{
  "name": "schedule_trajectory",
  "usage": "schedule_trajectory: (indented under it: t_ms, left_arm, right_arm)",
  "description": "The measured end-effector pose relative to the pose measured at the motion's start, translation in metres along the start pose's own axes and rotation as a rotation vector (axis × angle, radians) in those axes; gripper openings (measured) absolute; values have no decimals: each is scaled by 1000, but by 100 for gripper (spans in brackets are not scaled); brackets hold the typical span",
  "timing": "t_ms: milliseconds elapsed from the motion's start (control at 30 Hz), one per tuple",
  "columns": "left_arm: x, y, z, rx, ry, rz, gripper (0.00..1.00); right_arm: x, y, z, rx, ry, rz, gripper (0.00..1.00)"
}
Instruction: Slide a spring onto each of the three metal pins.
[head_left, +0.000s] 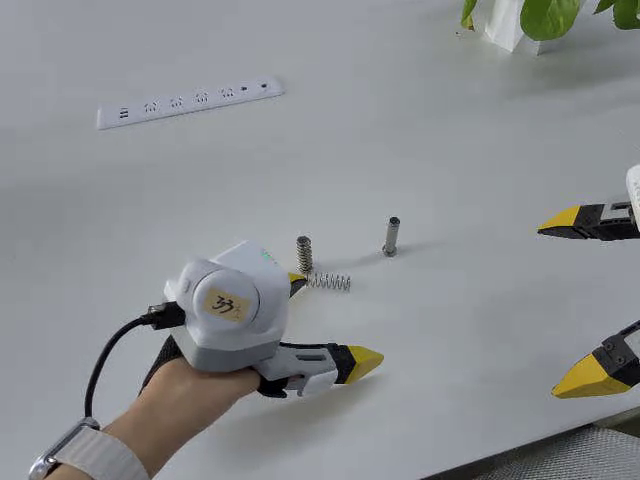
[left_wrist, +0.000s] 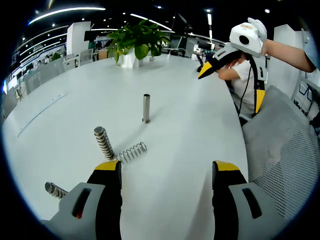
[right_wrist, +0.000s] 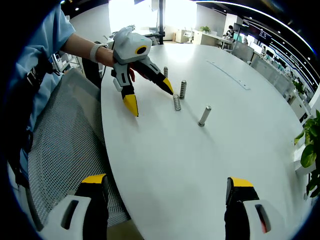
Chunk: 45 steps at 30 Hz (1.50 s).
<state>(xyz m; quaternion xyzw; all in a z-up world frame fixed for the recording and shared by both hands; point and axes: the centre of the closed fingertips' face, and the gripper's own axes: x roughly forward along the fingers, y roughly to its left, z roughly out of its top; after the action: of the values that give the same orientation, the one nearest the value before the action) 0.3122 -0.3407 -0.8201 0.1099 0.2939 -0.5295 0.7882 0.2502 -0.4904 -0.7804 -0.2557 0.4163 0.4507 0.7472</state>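
While left gripper (head_left: 335, 320) and right gripper (head_left: 552, 310) gape empty | my left jaw could roll loose silver coil spring (head_left: 328, 282) away

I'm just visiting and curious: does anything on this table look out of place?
One loose spring lies on its side on the table, beside the sprung pin, while the bare pin stands upright without one. Nothing looks damaged.
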Motion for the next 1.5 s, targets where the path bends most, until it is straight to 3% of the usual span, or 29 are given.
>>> schedule_trajectory:
  t_ms: [67, 200, 300, 633, 1000, 1200, 1333, 1500]
  left_arm:
    - [0, 1, -1, 9, 2, 8, 72]
    - [2, 14, -1, -6, 1, 52, 72]
    - [5, 18, 0, -25, -4, 51, 72]
    - [9, 11, 3, -15, -2, 20, 71]
    - [12, -7, 4, -8, -9, -13, 71]
    - [11, -4, 4, 0, -9, -4, 71]
    - [5, 8, 8, 39, -20, 46, 70]
    - [8, 12, 9, 78, 4, 29, 63]
  right_arm:
    - [0, 0, -1, 0, 2, 0, 98]
    - [-1, 2, -3, -1, 7, -1, 97]
    - [-1, 4, -5, 1, 11, 1, 97]
    - [-1, 6, -7, 6, 19, 3, 97]
    - [1, 4, -10, 9, 17, 6, 96]
    - [0, 6, -11, 12, 17, 5, 96]
    - [1, 6, -14, 16, 20, 9, 96]
    - [2, 9, -13, 20, 18, 13, 96]
